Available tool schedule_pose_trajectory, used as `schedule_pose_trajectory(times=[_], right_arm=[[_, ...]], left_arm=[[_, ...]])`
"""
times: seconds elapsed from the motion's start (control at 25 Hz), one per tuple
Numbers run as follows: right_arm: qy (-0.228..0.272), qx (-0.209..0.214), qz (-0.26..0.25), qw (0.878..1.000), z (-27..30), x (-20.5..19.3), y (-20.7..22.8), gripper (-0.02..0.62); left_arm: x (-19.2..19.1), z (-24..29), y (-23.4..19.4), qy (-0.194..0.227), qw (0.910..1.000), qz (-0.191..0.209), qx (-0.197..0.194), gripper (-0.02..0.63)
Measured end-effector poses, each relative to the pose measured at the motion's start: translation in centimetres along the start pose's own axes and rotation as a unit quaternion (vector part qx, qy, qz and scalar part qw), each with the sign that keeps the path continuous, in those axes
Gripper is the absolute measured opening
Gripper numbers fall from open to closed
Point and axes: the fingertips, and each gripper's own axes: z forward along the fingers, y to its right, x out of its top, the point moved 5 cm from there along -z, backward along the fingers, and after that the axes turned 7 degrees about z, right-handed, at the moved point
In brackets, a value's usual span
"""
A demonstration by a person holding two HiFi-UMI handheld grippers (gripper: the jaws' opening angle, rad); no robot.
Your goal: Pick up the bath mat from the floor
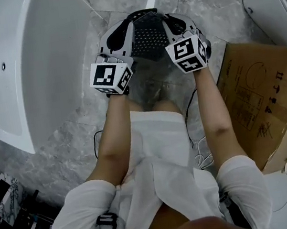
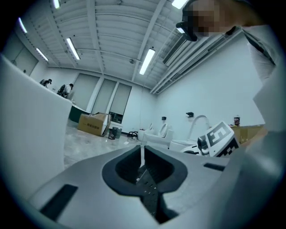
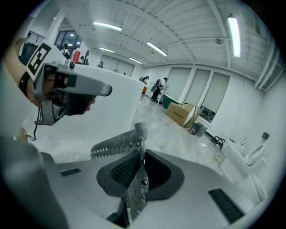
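The bath mat (image 1: 149, 39), a grey, translucent sheet dotted with small holes, hangs from its top edge, pinched at one corner by the left gripper (image 1: 119, 34) and at the other by the right gripper (image 1: 175, 25).

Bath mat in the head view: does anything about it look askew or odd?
Slightly. The bath mat is pinched by one edge in the left gripper and the right gripper, but it sags bunched between them, and a flap folds sideways beyond the right gripper's jaws.
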Motion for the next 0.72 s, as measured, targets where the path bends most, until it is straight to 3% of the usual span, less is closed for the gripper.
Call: schedule_pose_trajectory(times=[0.28,0.72], right_arm=[[0.043,0.044,0.023,0.998,-7.8,12.2,-0.4,0.063],[0.122,0.118,0.054,0.984,-25.5,33.1,-0.3,0.063]], left_arm=[[14.6,-5.9,-1.8,-0.002,0.9981,0.010,0.061,0.032],[38.0,-17.5,1.7,0.000,0.9890,0.033,0.144,0.032]])
